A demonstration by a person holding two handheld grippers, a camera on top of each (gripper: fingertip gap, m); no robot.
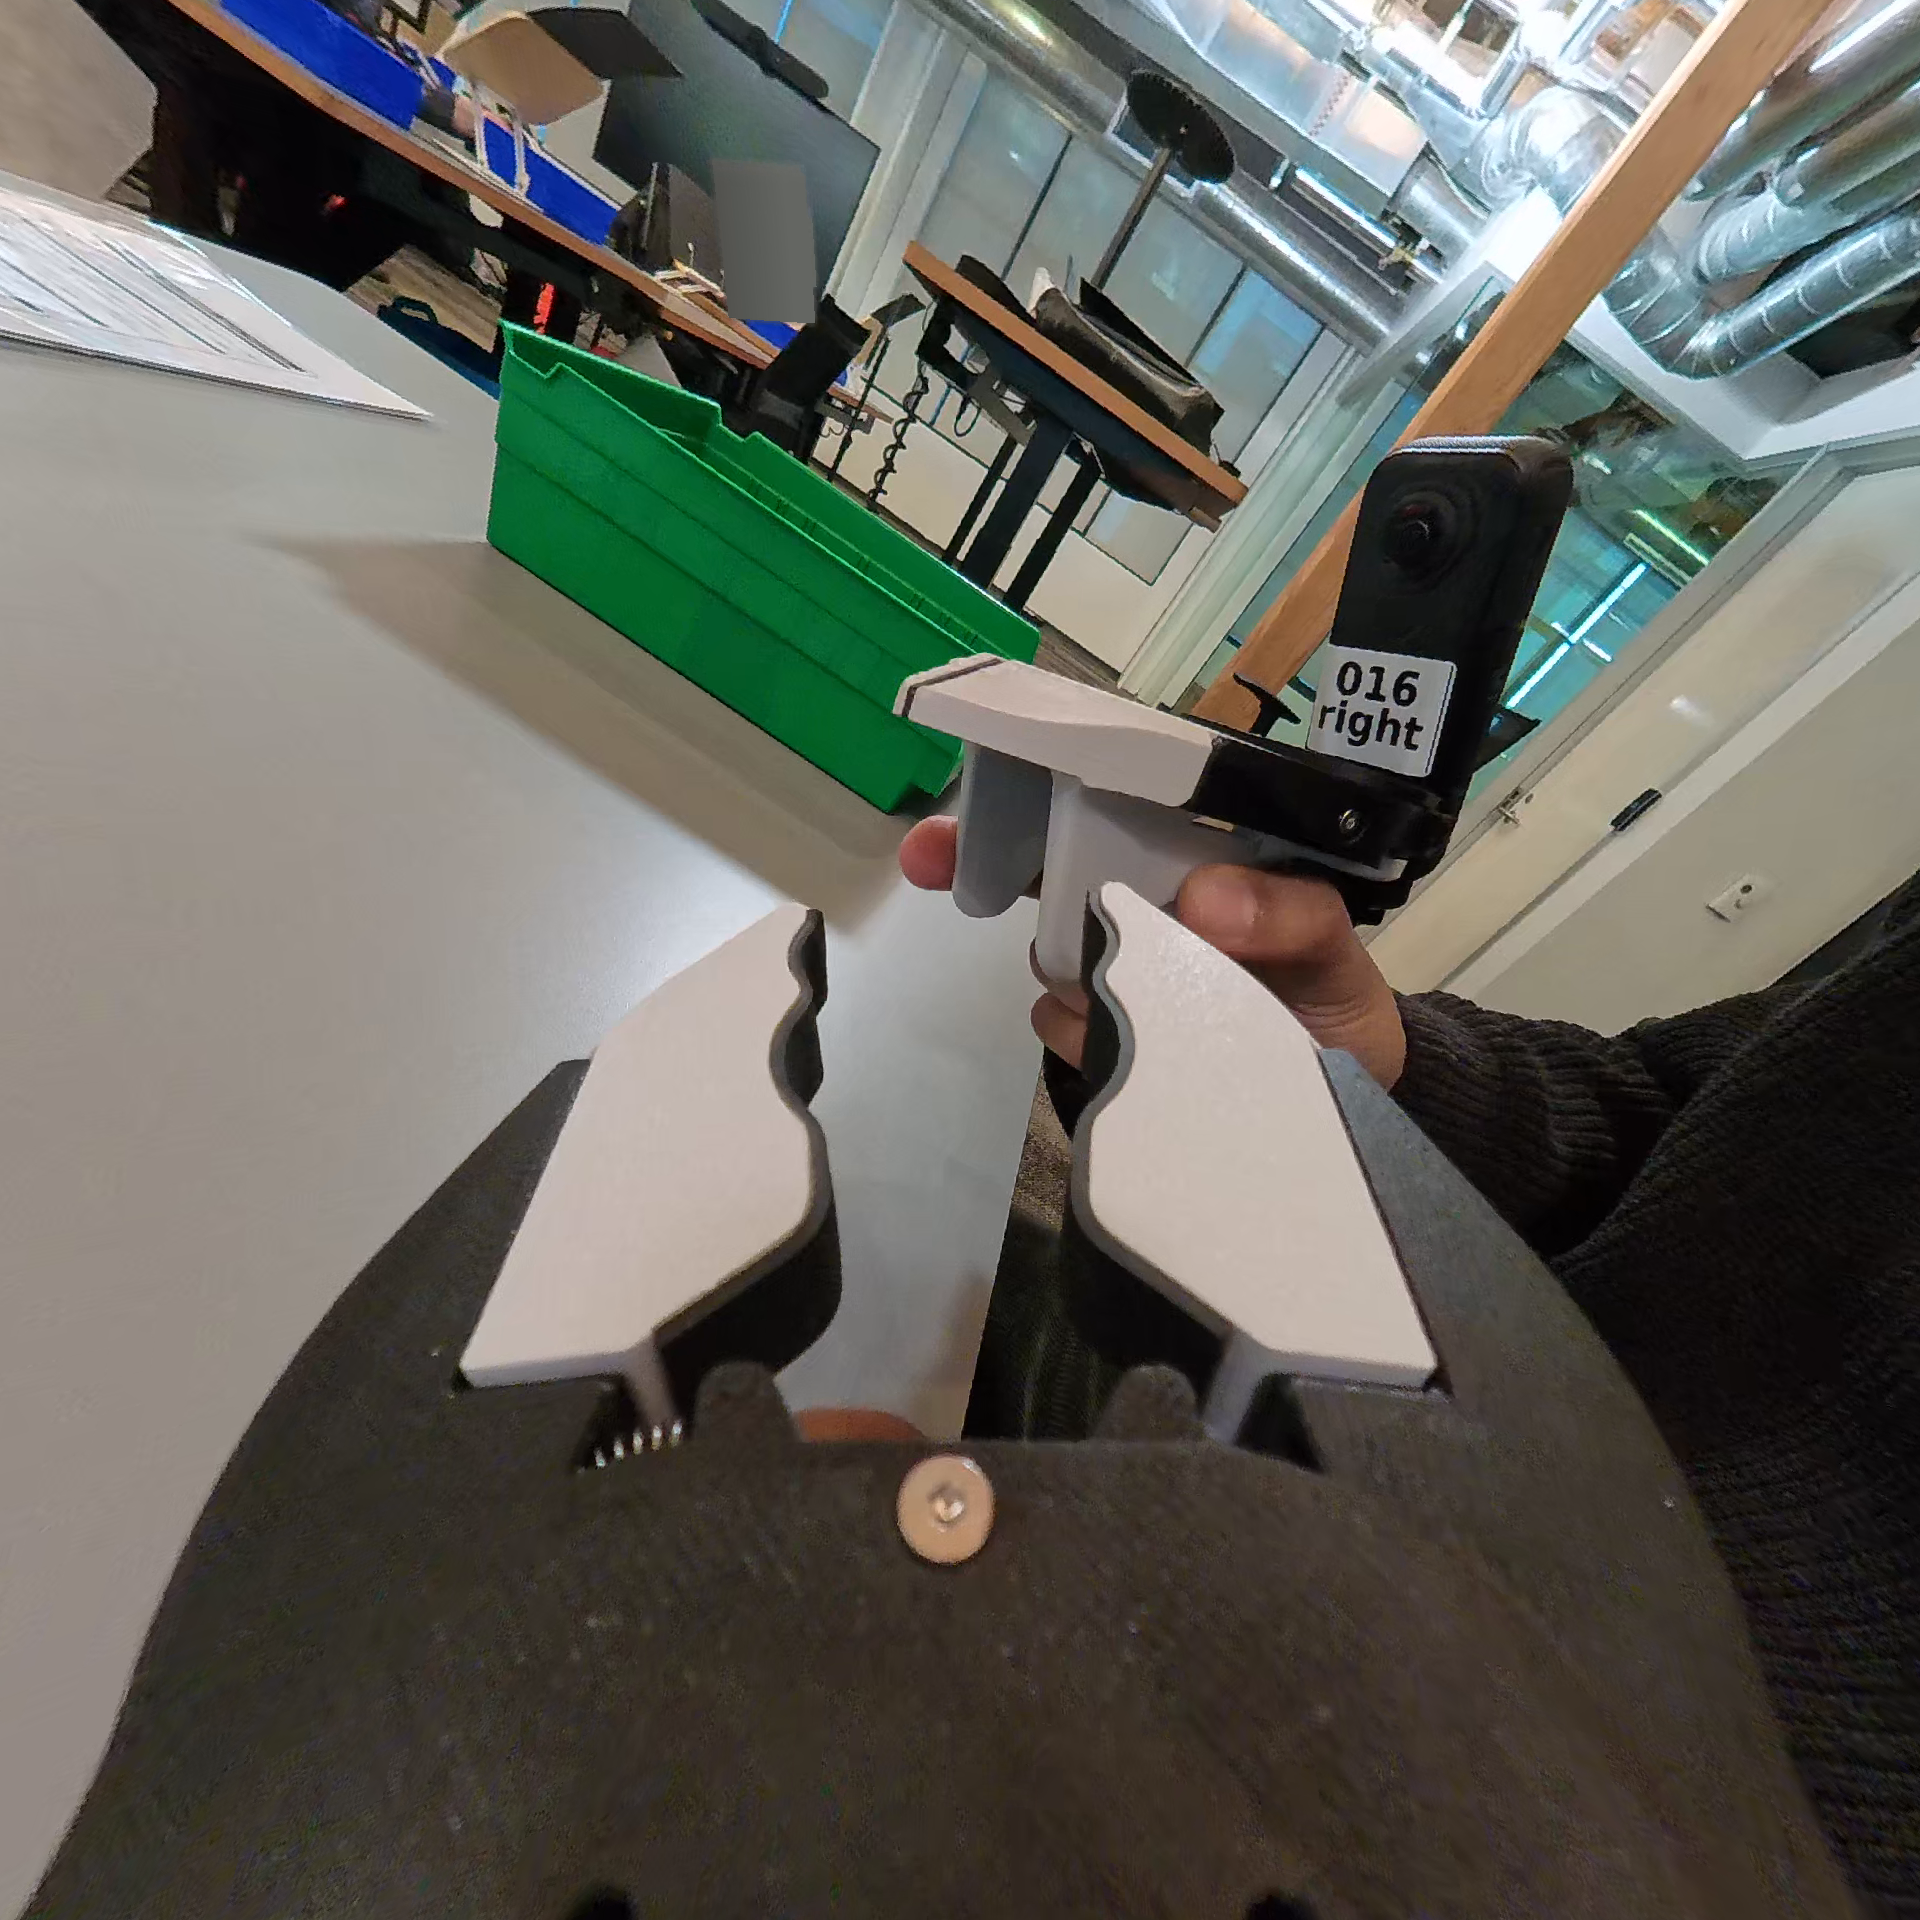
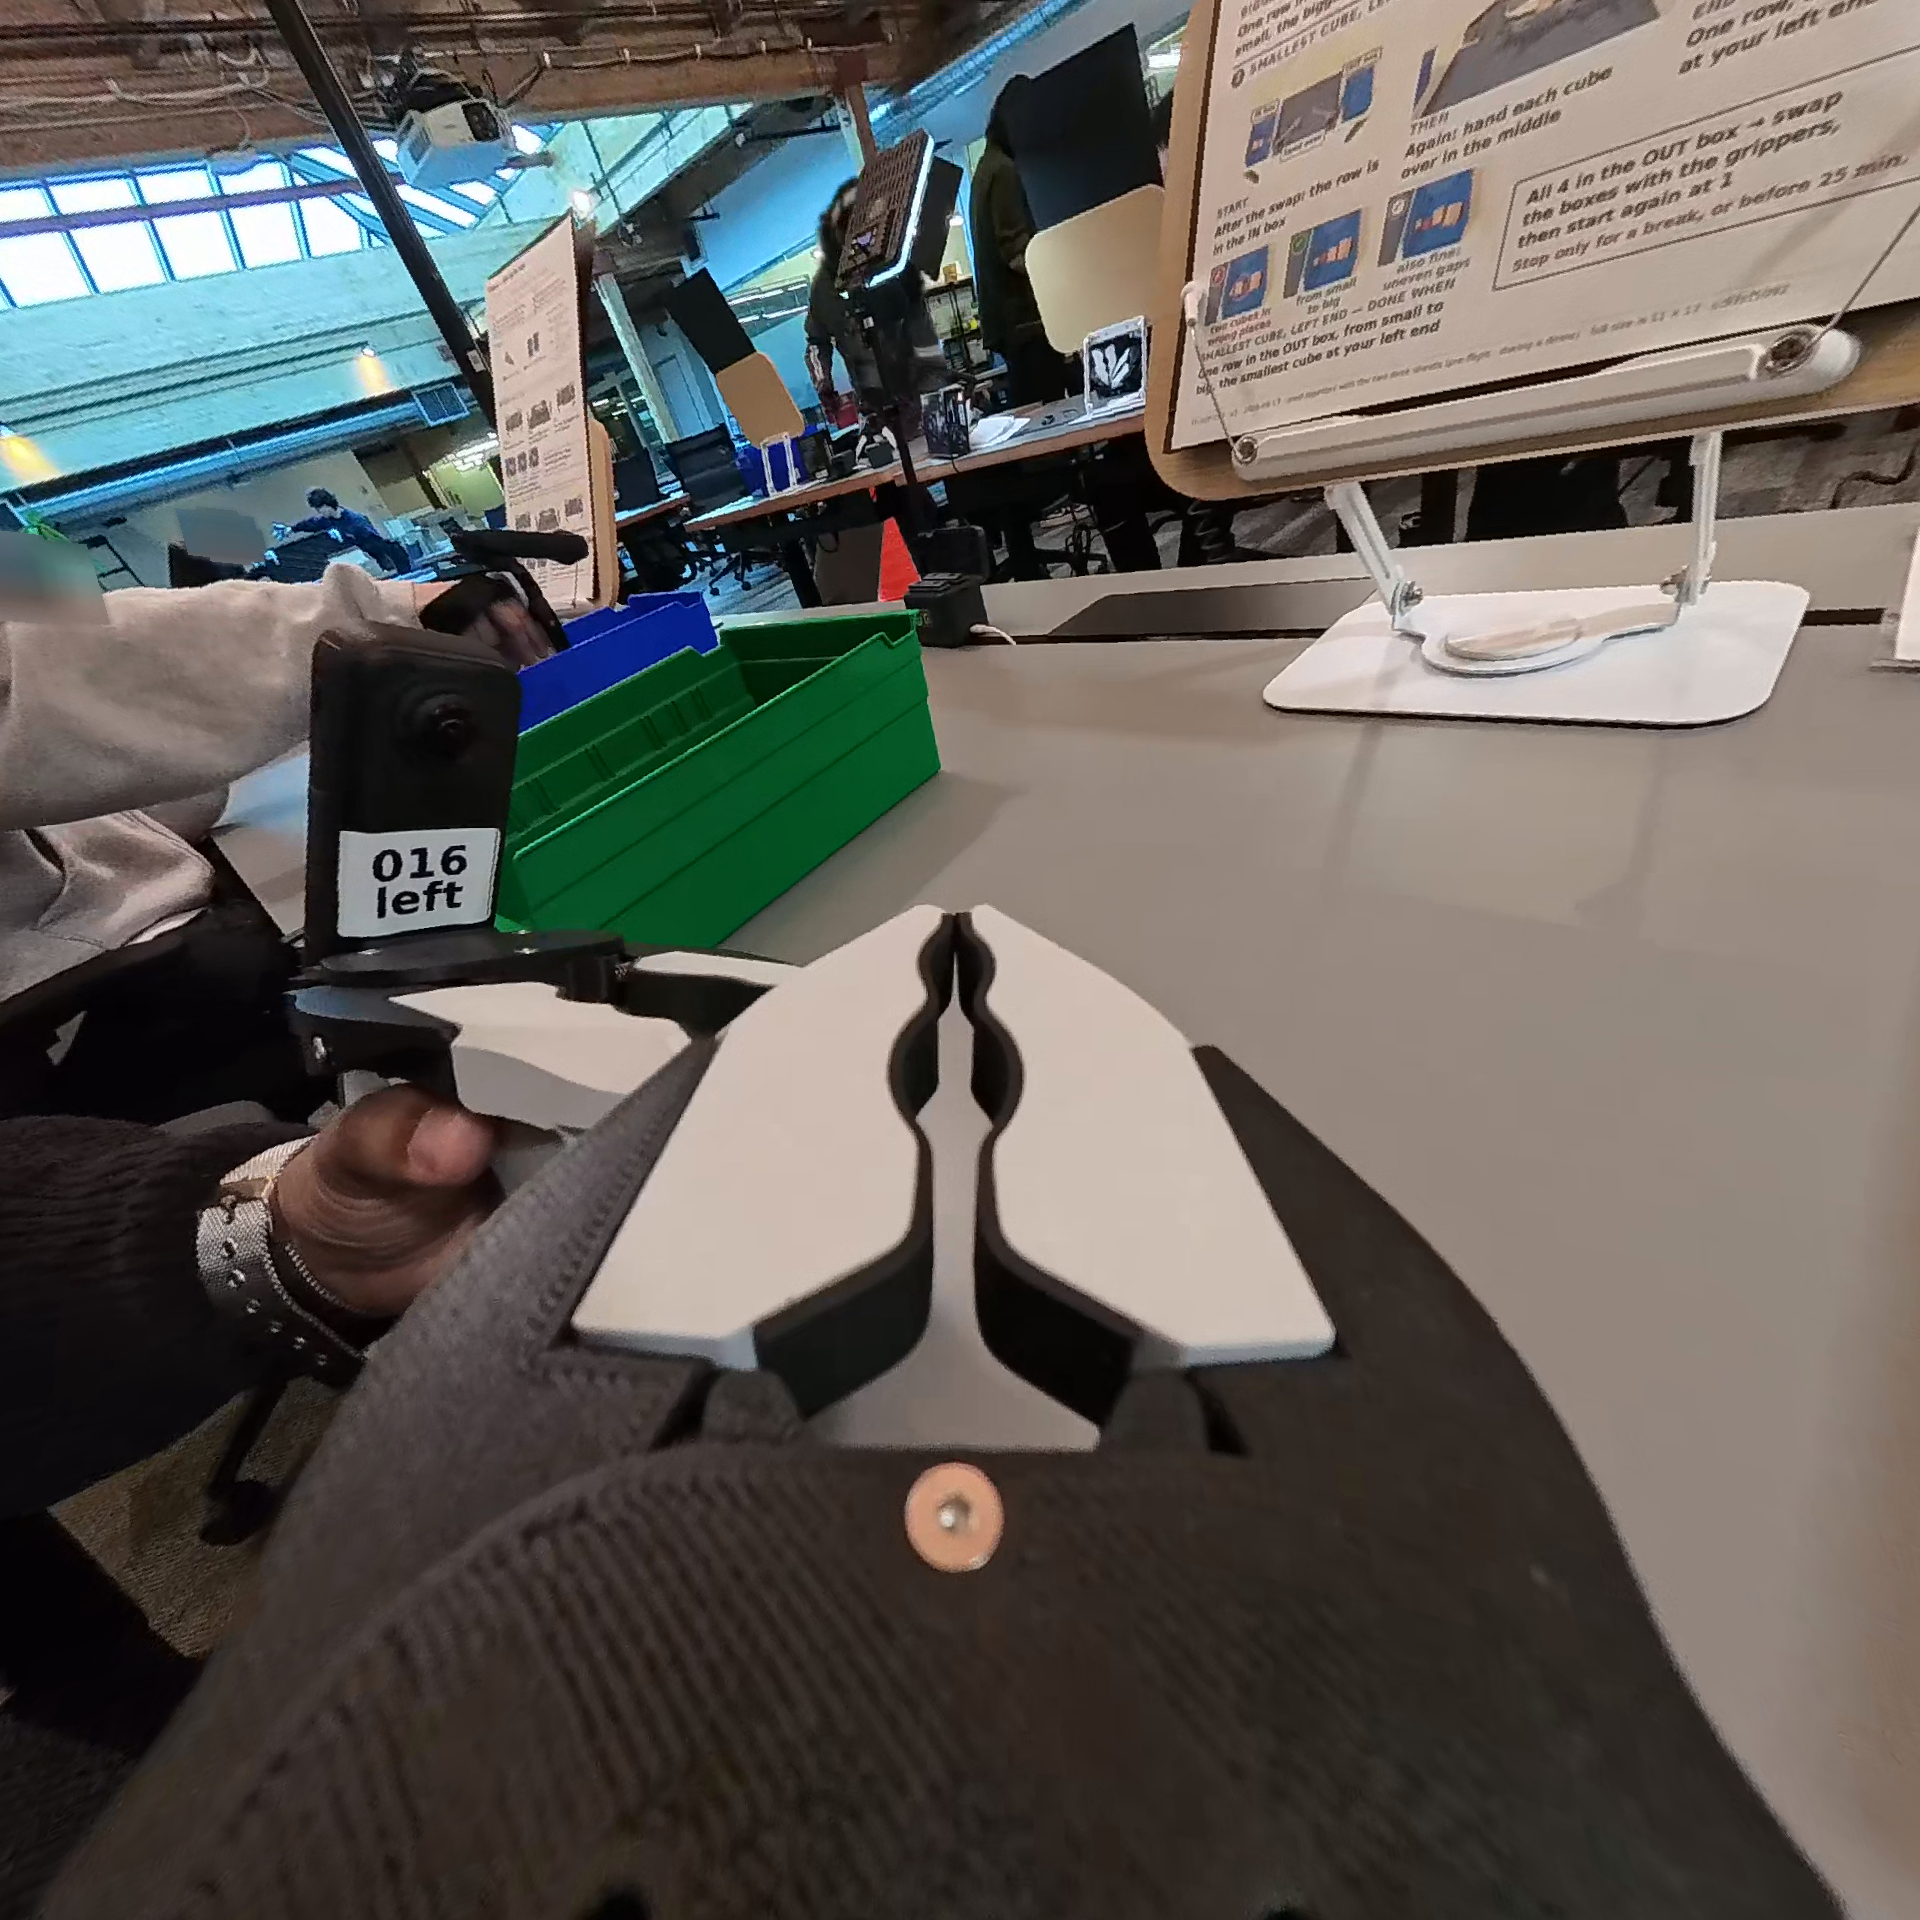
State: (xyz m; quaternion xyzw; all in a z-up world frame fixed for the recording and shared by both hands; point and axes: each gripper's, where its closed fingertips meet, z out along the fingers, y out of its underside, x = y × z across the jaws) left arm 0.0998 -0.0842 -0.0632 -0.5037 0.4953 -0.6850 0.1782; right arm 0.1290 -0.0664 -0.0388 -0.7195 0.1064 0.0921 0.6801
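Note:
My left gripper (image 1: 961, 914) is open and empty, held low over the near edge of the grey table (image 1: 260, 831). Just beyond its tips is my right gripper (image 1: 940, 688), held by a hand (image 1: 1288, 956). My right gripper (image 2: 956, 916) is shut with nothing between its fingers, just above the table (image 2: 1455, 935). The left gripper (image 2: 540, 1039) shows beside it on the left, gripped by a hand (image 2: 384, 1195). A green bin (image 1: 727, 582) stands on the table ahead of both grippers; it also shows in the right wrist view (image 2: 727, 769). What shows of its inside is bare.
A blue bin (image 2: 613, 655) stands behind the green one. A white stand (image 2: 1538, 655) holding a printed instruction board (image 2: 1507, 208) is at the far right of the table. A printed sheet (image 1: 125, 301) lies far left. Other desks and people are in the background.

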